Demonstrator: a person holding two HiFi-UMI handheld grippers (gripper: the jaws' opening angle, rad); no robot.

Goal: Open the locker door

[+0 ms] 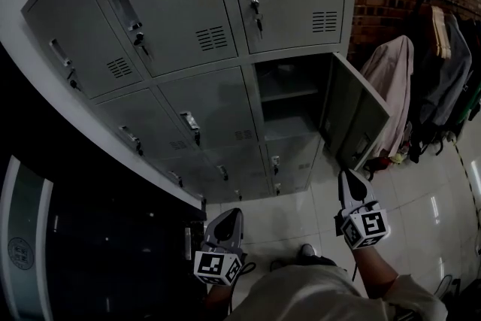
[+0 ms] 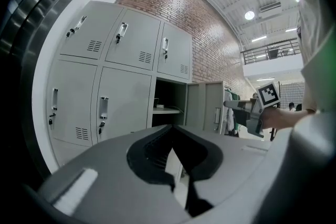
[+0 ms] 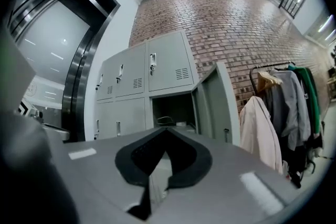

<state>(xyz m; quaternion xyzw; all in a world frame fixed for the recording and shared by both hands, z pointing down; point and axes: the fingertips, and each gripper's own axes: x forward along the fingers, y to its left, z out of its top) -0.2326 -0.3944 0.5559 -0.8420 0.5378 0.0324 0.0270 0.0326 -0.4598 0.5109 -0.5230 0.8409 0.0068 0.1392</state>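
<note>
no text, labels, brands, numbers or signs readable anywhere

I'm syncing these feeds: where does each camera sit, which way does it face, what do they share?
Head view: on the person's head, steeply down at the lockers; shows left hand-held gripper, right hand-held gripper, torso.
Left gripper view: rides the left one, facing the lockers over shut jaws; the right one shows.
Right gripper view: rides the right one, facing lockers and hanging clothes over shut jaws.
Shared: all see the open locker door.
</note>
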